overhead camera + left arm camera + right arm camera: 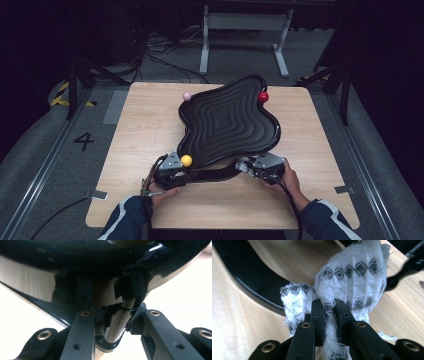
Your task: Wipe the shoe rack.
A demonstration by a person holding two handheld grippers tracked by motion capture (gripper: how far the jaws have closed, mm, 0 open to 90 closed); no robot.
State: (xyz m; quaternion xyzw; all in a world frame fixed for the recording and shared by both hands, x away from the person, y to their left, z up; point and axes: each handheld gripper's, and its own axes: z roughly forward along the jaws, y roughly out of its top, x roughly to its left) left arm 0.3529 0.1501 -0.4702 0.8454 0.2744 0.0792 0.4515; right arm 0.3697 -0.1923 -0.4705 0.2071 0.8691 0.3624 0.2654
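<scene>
While the high view looks down, the black wavy tray (227, 122) tilts above the counter (145, 130) at frame centre, a stiff, glossy, likely slippery thing best taken by its near rim. From the left gripper view, the left gripper (117, 322) clamps that rim. From the right gripper view, the right gripper (328, 308) pinches a soft, light white cloth (354, 275), nearly closed.

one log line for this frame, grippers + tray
left gripper: shut on tray edge | right gripper: shut on white patterned cloth | black wavy tray: tilted on table | stage: near tray edge raised
</scene>
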